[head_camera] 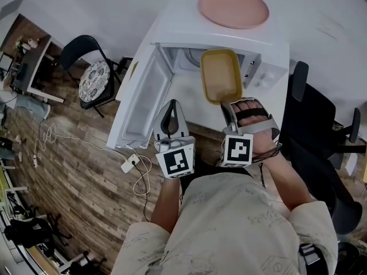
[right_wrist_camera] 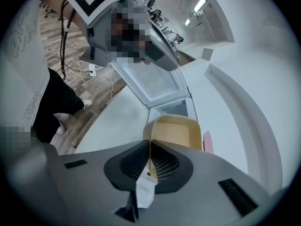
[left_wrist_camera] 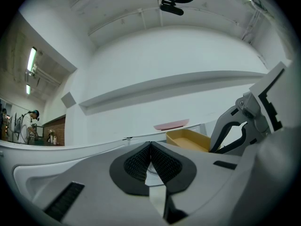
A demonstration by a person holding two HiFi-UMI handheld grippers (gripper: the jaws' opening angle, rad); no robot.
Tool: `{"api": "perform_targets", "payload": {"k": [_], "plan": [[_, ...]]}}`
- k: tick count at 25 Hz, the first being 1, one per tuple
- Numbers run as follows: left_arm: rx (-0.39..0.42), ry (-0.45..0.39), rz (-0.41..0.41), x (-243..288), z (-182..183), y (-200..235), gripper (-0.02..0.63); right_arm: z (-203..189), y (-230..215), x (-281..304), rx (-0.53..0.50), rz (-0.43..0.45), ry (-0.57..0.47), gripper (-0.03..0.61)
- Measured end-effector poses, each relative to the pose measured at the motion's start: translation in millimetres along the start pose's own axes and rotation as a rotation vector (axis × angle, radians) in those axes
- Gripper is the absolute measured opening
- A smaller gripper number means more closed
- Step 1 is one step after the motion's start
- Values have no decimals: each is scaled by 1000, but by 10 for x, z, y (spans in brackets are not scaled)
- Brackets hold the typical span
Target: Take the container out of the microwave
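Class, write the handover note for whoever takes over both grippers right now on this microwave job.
Right gripper: shut on the near rim of the yellow container.
Left gripper: shut, empty, near the open door.
Container: held at the microwave mouth; whether it has fully cleared is unclear. Pink plate sits on top.
Done: container gripped.
To do: draw it out, set it down.

Container [head_camera: 220,76] mustard yellow; microwave [head_camera: 178,24] white; plate [head_camera: 233,7] pink; floor [head_camera: 86,171] brown wood-plank pattern; chair [head_camera: 86,47] black.
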State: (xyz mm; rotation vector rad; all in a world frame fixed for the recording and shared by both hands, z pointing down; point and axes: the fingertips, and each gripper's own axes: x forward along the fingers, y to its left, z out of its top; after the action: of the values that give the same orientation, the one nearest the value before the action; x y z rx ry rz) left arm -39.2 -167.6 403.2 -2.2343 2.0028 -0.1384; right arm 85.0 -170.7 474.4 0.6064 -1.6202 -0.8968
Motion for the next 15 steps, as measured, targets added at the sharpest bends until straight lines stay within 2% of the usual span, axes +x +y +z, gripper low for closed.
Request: {"api": "perform_targets", "payload": {"k": [15], "plan": [[-6, -1, -4, 9, -3, -1, 8, 8, -29, -1, -8, -13, -1, 31]]}}
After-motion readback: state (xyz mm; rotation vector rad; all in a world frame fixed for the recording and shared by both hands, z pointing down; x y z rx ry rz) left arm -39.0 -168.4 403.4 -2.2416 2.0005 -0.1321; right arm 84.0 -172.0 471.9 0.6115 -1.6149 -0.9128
